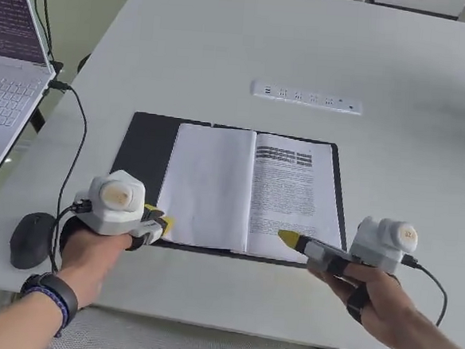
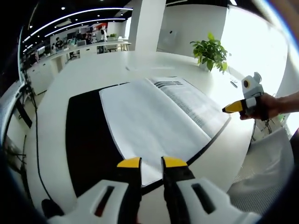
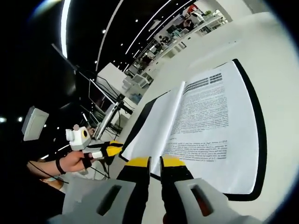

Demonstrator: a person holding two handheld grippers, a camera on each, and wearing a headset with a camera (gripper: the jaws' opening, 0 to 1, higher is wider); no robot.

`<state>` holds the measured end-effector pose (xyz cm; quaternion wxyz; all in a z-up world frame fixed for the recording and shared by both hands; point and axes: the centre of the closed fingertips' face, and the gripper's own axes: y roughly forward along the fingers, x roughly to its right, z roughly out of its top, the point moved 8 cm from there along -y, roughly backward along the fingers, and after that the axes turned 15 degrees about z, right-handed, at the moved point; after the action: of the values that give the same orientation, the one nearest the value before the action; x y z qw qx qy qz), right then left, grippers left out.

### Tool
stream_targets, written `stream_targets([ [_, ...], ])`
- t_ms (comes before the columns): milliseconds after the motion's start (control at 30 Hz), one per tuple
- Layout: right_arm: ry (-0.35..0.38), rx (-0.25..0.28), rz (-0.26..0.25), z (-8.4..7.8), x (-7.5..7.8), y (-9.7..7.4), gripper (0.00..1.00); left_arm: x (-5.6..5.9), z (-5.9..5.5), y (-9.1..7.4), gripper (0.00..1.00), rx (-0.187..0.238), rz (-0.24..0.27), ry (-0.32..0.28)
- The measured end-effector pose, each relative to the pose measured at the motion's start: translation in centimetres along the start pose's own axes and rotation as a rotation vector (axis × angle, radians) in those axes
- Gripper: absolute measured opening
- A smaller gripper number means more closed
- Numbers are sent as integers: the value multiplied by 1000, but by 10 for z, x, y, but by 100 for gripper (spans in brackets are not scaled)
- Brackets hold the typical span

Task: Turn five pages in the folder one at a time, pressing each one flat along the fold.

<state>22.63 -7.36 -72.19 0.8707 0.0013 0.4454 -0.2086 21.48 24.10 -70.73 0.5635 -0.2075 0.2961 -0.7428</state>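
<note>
Spanning the whole scene, the white table [image 1: 225,46] gives the work a broad flat base. The black folder [image 1: 142,148] lies open on it near the person, square to them, so both hands can reach its near edge. A laptop [image 1: 3,86] sits at the far left, well apart from the folder, out of the way of any page swing.

Inside the folder, a blank page [image 1: 208,185] lies on the left of the fold [image 1: 250,192] and a printed page [image 1: 294,203] on the right. Both look fairly flat, though the blank one stands slightly proud along the fold.

A power strip [image 1: 306,96] lies beyond the folder, and a mouse [image 1: 30,240] sits at the near left beside the person's wrist.

The left gripper [image 1: 159,225] hovers at the near left corner of the blank page. Its jaws are drawn almost together and hold nothing, likely poised to press. The right gripper [image 1: 290,239] points at the near edge of the printed page, jaws likewise close and empty, probably placed to catch the next page to turn.
</note>
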Motion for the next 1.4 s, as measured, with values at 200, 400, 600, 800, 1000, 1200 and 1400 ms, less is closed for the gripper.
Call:
stream_targets([
  [200,-77,17,-69,12,0,-28,15,-5,10,-11,22,24,-8,0],
  [400,-188,-1,-140,29,-8,-53,29,-9,23,-25,30,50,-11,22],
  [600,-287,-8,-192,44,-34,-71,39,-14,36,-41,40,84,-13,46],
  [800,-351,-32,-233,48,-47,-84,51,-21,40,-58,49,104,-4,63],
  [1000,-374,-64,-259,38,-51,-91,59,-29,38,-75,59,121,10,58],
  [1200,-386,-86,-269,29,-56,-95,66,-28,32,-90,67,146,17,33],
  [1400,-393,-101,-270,25,-54,-97,69,-25,22,-97,73,150,17,-8],
])
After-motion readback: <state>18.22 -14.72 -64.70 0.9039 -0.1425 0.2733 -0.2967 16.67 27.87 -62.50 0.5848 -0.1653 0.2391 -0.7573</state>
